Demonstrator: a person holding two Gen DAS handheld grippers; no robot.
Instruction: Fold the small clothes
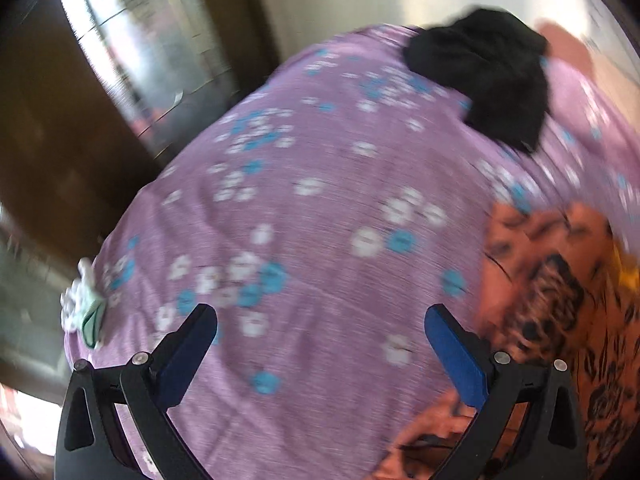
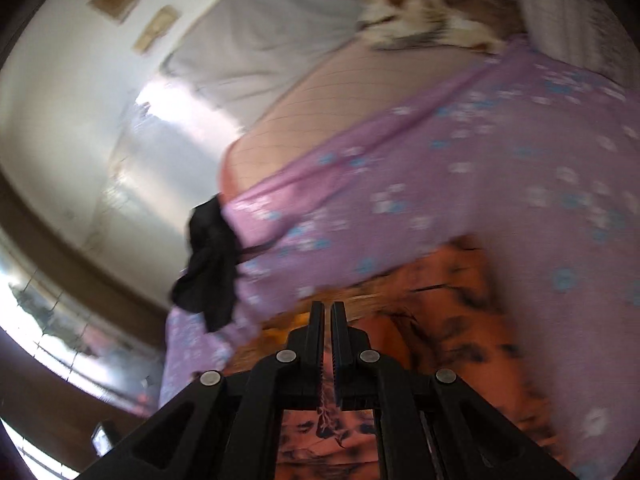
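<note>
An orange garment with a black pattern (image 1: 560, 300) lies on the purple flowered bedsheet (image 1: 320, 184), at the right of the left wrist view. My left gripper (image 1: 320, 312) hovers open over the sheet just left of it, with nothing between its blue pads (image 1: 456, 356). In the right wrist view the same orange garment (image 2: 440, 320) spreads under my right gripper (image 2: 328, 305). That gripper is shut, and a strip of the patterned fabric is pinched between its jaws. A black garment (image 1: 488, 80) sits crumpled at the far edge of the bed; it is also in the right wrist view (image 2: 208, 264).
A small white and green cloth (image 1: 86, 308) lies at the left edge of the bed. A brown and white patterned blanket (image 2: 424, 12) and a grey pillow (image 2: 260, 48) are at the far end. A bare mattress (image 2: 340, 108) shows beyond the sheet. Both pictures are motion-blurred.
</note>
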